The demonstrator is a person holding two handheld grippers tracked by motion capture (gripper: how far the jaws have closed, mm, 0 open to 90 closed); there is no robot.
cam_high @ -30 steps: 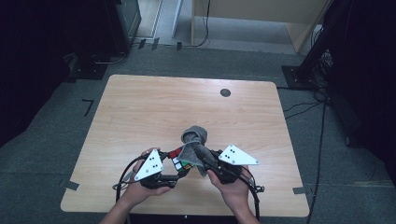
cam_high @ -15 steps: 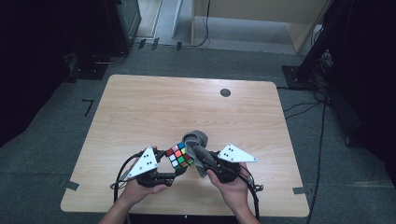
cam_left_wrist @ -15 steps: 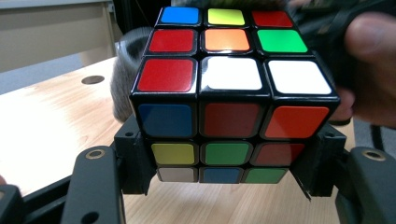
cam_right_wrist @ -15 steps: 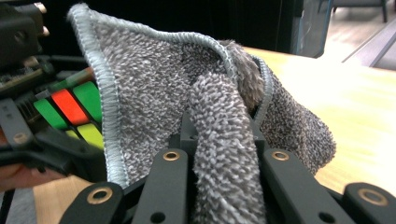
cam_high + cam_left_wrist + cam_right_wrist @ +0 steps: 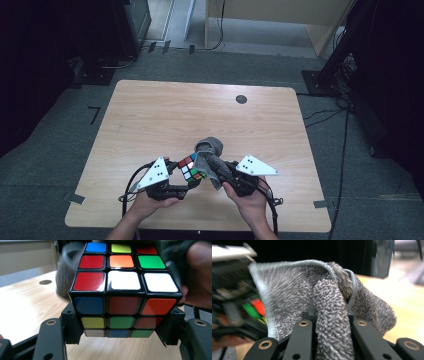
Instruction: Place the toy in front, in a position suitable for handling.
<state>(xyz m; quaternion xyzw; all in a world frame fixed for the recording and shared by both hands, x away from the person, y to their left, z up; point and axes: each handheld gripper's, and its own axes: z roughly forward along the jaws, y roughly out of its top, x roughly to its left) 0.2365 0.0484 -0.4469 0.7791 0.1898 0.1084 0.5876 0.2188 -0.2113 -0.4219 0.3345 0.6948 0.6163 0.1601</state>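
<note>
A scrambled Rubik's cube (image 5: 190, 167) (image 5: 123, 288) is held above the table's near edge, with my left gripper (image 5: 187, 176) (image 5: 120, 326) shut on its two sides. My right gripper (image 5: 210, 161) (image 5: 329, 312) is shut on a grey terry cloth (image 5: 209, 154) (image 5: 324, 302), which drapes over its jaws. The cloth presses against the cube's right side in the high view. In the right gripper view the cube (image 5: 252, 307) is blurred at the left, just beside the cloth. In the left gripper view the cloth (image 5: 66, 267) sits behind the cube's top left.
The wooden table (image 5: 165, 115) has a round dark grommet (image 5: 241, 99) near its far edge. Dark equipment and cables stand on the grey carpet around the table. Cables trail from both grippers toward the table's near edge.
The cube has been lifted and turned so its top faces show more. The cloth has shifted slightly against the cube's right side. Both hands stay near the table's front edge.
</note>
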